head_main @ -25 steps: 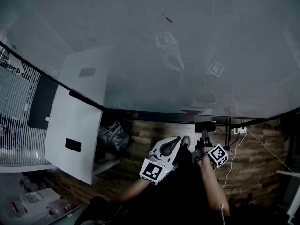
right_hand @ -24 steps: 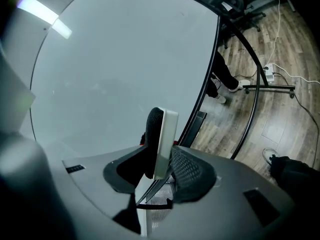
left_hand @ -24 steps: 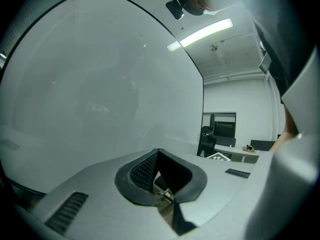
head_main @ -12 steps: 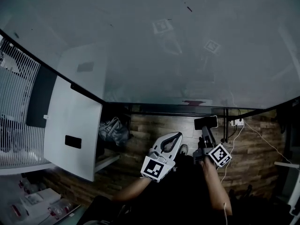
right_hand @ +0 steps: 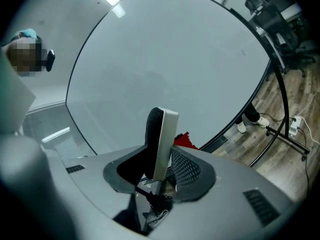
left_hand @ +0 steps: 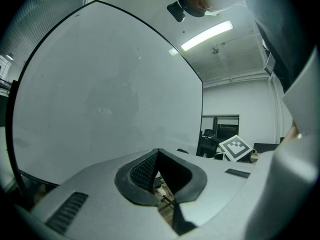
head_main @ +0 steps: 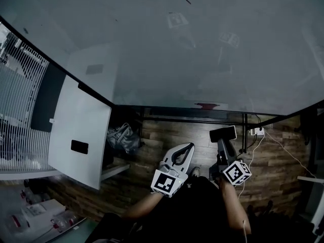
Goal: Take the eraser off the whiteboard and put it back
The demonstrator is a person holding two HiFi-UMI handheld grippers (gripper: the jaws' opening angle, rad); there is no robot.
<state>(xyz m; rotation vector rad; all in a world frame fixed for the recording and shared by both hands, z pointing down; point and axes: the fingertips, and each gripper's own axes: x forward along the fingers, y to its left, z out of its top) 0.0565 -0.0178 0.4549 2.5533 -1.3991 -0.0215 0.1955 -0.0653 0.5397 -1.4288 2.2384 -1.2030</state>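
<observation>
eraser: slim block, white back, dark felt face, upright | between the pads of the right hand-held gripper, top sticking out past them; off the whiteboard, below its bottom edge in the head view | right: part-open, clamped on eraser | left hand-held gripper: clenched, empty

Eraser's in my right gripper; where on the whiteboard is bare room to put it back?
Nearly the whole whiteboard is bare for the eraser, chiefly the middle between its left frame and bottom rail. Avoid the red object on the bottom edge and the dark mark up top. Below, a power strip and bag crowd the floor.
</observation>
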